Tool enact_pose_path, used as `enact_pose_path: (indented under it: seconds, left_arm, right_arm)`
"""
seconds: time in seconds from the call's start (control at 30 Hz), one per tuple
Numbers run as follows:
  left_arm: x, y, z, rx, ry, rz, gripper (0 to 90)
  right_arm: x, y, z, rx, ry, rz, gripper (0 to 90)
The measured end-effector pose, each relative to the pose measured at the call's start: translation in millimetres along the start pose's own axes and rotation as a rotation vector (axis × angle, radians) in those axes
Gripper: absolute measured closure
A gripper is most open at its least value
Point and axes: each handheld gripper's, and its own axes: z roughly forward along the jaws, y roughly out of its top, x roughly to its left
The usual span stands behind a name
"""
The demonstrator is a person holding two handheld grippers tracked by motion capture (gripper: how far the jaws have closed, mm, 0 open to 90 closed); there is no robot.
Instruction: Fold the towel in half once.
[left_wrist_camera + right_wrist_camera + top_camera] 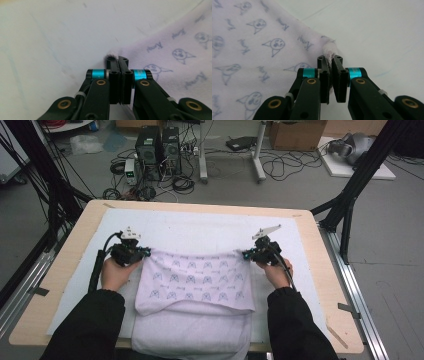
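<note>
Pale lilac printed cloth (195, 282), soft fabric with small blue figures, lying on the white mat (200, 227) toward the near edge of the wooden table (75, 245), near portion doubled. Left gripper (141, 253) clamped on its far left corner, right gripper (246, 254) pinching its far right corner; top edge held taut between them, seemingly for folding.

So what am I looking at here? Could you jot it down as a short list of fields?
item: pale printed cloth, partly folded
surface: white mat on a wooden table
left gripper: shut on the cloth's far left corner
right gripper: shut on the cloth's far right corner
edge between grippers: pulled fairly straight
</note>
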Motion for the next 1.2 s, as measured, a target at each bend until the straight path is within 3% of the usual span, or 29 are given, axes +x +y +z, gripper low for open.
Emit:
enact_pose_path:
  seconds: [0.1,0.2,0.23,0.27,0.3,0.4,0.47,0.5,0.57,0.6,0.67,0.8,0.93,1.03,1.1,1.2]
  left_arm:
    - [9.2,34.7,-10.0,-0.044,0.042,0.011,88.3]
    - [14.5,70.6,-20.2,-0.053,0.077,0.082,88.0]
    - [17.6,76.8,-21.0,-0.051,0.087,0.071,86.2]
    - [20.4,79.5,-20.7,-0.045,0.119,0.061,76.0]
    - [22.6,78.8,-20.9,-0.048,0.13,0.057,65.5]
    - [30.8,63.2,-18.2,-0.04,0.068,-0.008,56.1]
    - [29.4,46.6,-16.6,-0.033,0.039,0.003,56.6]
    - [28.1,37.9,-15.7,-0.037,0.015,-0.005,56.9]
    - [22.4,20.9,-14.7,-0.034,-0.028,-0.02,55.4]
    - [17.9,13.3,-14.3,-0.031,-0.045,-0.01,55.3]
    - [9.4,0.2,-15.4,-0.026,-0.079,0.0,54.9]
    - [-6.7,-19.9,-22.5,-0.028,-0.138,0.017,54.6]
    - [-23.3,-36.0,-32.6,-0.042,-0.247,0.032,55.2]
    - [-36.2,-46.8,-38.8,-0.034,-0.276,0.065,54.0]
    - [-44.2,-54.3,-40.8,-0.035,-0.315,0.073,52.1]
    - [-54.9,-66.0,-39.8,-0.011,-0.327,0.088,48.5]
  right_arm:
    - [-11.8,26.7,-12.0,-0.039,-0.075,0.011,86.1]
    - [-21.9,62.7,-29.2,-0.055,-0.116,-0.011,85.6]
    - [-23.8,76.3,-36.6,-0.083,-0.137,-0.016,78.9]
    - [-24.5,83.5,-40.1,-0.113,-0.163,-0.01,63.0]
    - [-25.4,86.8,-41.1,-0.13,-0.171,-0.009,59.5]
    - [-24.0,80.6,-38.3,-0.113,-0.151,-0.003,50.8]
    - [-22.9,65.5,-32.9,-0.097,-0.098,0.02,47.8]
    - [-20.4,57.3,-30.6,-0.085,-0.086,0.017,46.1]
    - [-16.0,41.9,-25.3,-0.061,-0.016,0.039,45.3]
    - [-10.5,34.5,-25.0,-0.057,-0.016,0.019,45.8]
    - [-1.5,19.4,-25.4,-0.084,0.013,0.019,45.9]
    - [18.1,-0.6,-29.0,-0.079,0.05,0.007,45.9]
    - [39.8,-14.4,-33.7,-0.091,0.1,-0.021,46.3]
    - [54.6,-24.6,-37.9,-0.091,0.13,-0.043,47.4]
    - [60.9,-27.9,-38.0,-0.057,0.166,-0.039,47.8]
    - [70.6,-30.3,-37.8,-0.045,0.201,-0.058,48.2]
